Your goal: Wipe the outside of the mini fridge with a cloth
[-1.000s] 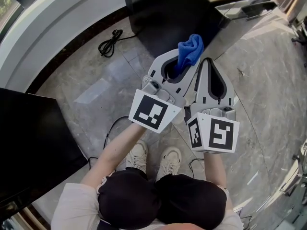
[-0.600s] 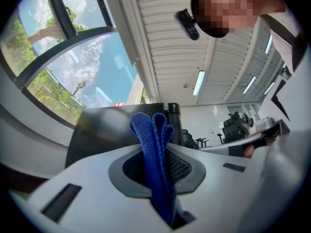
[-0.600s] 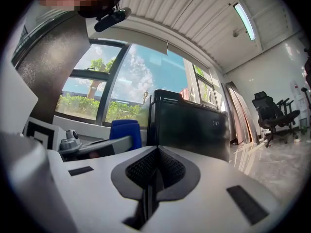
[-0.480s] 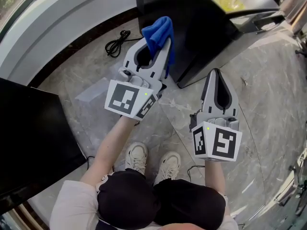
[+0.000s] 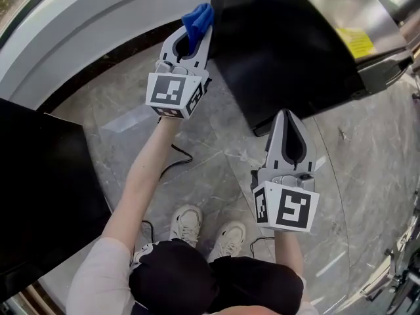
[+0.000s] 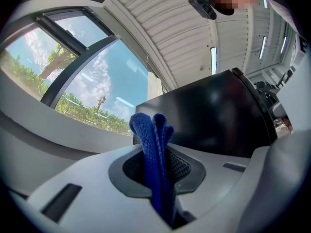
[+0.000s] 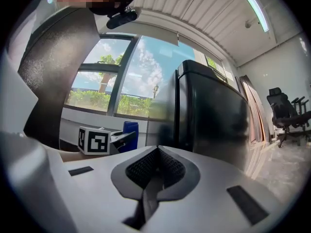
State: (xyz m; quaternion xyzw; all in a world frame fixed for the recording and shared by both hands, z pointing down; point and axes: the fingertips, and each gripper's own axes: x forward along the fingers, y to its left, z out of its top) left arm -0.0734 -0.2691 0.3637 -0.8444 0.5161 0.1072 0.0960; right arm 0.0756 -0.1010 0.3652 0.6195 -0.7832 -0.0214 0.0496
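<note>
The black mini fridge (image 5: 289,51) stands on the floor ahead, with a shiny steel top; it also fills the middle of the left gripper view as the fridge (image 6: 214,115) and of the right gripper view as the fridge (image 7: 209,115). My left gripper (image 5: 195,33) is shut on a folded blue cloth (image 5: 198,20), held up beside the fridge's left side near its corner. The cloth (image 6: 154,154) sticks up between the jaws. My right gripper (image 5: 289,120) is shut with nothing in it, lower and in front of the fridge.
A curved white window ledge (image 5: 98,25) runs along the back left. A black panel (image 5: 39,195) stands at the left. A black cable (image 5: 172,159) lies on the grey marble floor (image 5: 210,169). An office chair (image 7: 284,110) is at the far right.
My left gripper has carried the blue cloth up and to the left, from in front of the fridge to its left side. The right gripper has dropped slightly lower.
</note>
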